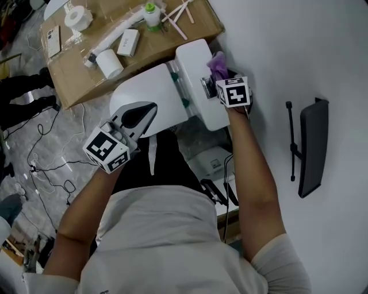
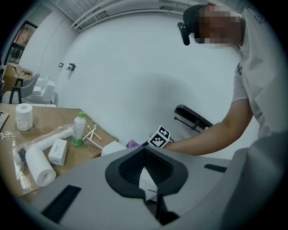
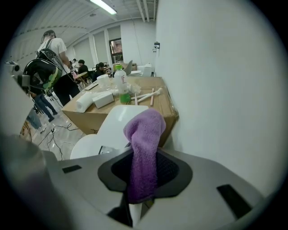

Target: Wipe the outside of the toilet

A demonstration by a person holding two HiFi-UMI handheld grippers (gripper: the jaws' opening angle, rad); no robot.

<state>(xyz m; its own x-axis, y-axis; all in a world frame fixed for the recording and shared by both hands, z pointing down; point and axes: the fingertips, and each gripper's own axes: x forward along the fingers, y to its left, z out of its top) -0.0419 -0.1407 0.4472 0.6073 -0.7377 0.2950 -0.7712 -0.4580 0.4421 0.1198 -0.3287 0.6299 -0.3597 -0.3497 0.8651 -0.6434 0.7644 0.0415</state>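
Observation:
The white toilet (image 1: 150, 96) stands against the wall, its tank (image 1: 194, 64) to the right of the closed lid. My right gripper (image 1: 214, 77) is over the top of the tank, shut on a purple cloth (image 1: 218, 61). In the right gripper view the cloth (image 3: 144, 134) sticks up out of the right gripper (image 3: 141, 182), with the tank top (image 3: 118, 120) just beyond it. My left gripper (image 1: 137, 116) hovers over the near side of the lid, jaws together and holding nothing. The left gripper (image 2: 146, 179) looks towards the cloth (image 2: 132, 144) and the right gripper's marker cube.
A cardboard box (image 1: 75, 80) left of the toilet carries paper rolls (image 1: 109, 63), a green-capped bottle (image 1: 152, 16) and sticks. A black fixture (image 1: 313, 146) hangs on the white wall (image 1: 276, 40). Cables (image 1: 46, 166) lie on the floor. People (image 3: 45, 67) stand in the background.

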